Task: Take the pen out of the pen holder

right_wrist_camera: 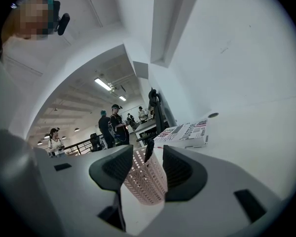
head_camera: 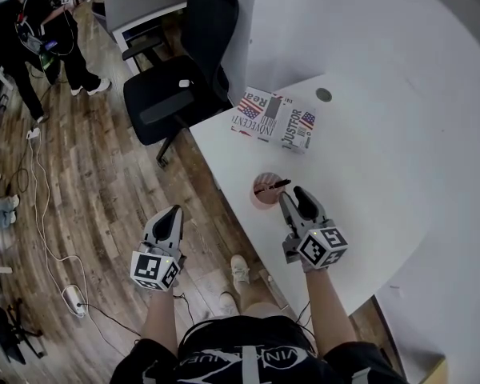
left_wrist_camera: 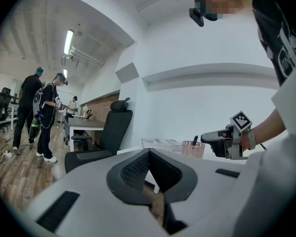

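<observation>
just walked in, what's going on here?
A person holds a hand-held gripper in each hand. The right hand-held gripper is open at the pink pen holder on the white table, jaws framing it. The black pen is not yet out. The left hand-held gripper is shut, off the table over the floor.

Claws: two are counted, the left claw (head_camera: 174,212) and the right claw (head_camera: 294,195).
Pen holders: one pink mesh pen holder (head_camera: 266,193) is counted.
Pens: one black pen (head_camera: 273,186) is counted.
Printed boxes: two are counted, one printed box (head_camera: 256,115) and a second (head_camera: 298,130).
Counters: one white counter (head_camera: 400,182) is counted.
Office chairs: one black office chair (head_camera: 184,78) is counted beside the counter.
People: two people (head_camera: 52,30) are counted standing at the head view's top left.
</observation>
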The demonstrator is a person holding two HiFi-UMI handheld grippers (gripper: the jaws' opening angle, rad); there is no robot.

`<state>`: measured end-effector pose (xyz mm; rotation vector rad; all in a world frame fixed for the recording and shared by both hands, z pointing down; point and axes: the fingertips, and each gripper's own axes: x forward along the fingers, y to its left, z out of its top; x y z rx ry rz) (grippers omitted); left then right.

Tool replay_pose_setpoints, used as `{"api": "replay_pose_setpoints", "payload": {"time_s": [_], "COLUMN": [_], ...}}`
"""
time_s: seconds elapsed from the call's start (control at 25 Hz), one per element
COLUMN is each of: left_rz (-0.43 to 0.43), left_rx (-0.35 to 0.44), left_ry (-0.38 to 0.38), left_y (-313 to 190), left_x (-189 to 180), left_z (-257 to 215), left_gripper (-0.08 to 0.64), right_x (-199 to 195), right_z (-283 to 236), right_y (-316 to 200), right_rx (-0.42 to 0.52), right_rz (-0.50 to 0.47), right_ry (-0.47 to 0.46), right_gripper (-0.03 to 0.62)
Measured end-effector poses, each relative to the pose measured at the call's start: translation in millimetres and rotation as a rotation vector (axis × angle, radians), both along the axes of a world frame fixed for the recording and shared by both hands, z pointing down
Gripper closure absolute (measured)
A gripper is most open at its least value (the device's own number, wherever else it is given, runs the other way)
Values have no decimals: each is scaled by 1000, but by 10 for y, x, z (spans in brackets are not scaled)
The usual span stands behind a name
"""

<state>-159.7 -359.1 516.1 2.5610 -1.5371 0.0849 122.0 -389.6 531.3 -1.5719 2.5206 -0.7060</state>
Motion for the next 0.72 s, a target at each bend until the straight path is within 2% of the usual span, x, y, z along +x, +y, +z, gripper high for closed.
{"api": "replay_pose_setpoints", "payload": {"time_s": [0.32,0.6,0.72], "left_rz": [-6,-18,-24], "left_rx": [-20,-34,-39], "left_ry": [3,0,-1], "left_y": [-101,-98,-100], "left_x": [53,31,11], "left_z": [106,182,199], "left_gripper": [546,546,546], "right_x": [-18,-63,-70], "right_z": [84,112,110], "right_y": [-205,-271,-296], "right_rx": [-22,-16,-11], "right_rz": [0,-6,-3], "right_ry": [-47,-46,-35], "right_gripper": [416,419,451]}}
